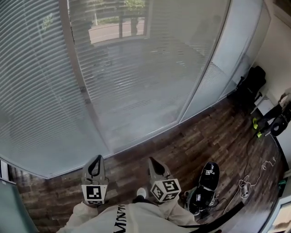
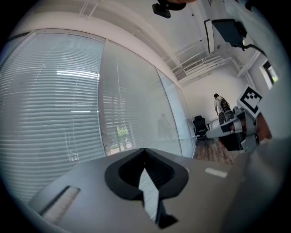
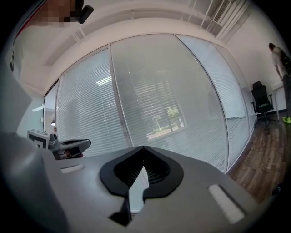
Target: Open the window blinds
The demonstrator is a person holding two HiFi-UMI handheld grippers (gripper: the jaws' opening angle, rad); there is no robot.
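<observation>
Blinds (image 1: 136, 73) lowered, office chair (image 3: 261, 101) far right

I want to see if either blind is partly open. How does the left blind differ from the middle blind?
The left blind shows nothing outside; the middle blind lets a road and trees show through one patch. The left blind is evenly grey; the middle blind has darker bands around that patch. Both are lowered, with level slats.

Cream sleeves (image 1: 82, 213) and black-lettered top (image 1: 119, 221); grey left gripper (image 1: 95, 160) and right gripper (image 1: 153, 161) carry black-and-white marker cubes (image 1: 94, 193)
</observation>
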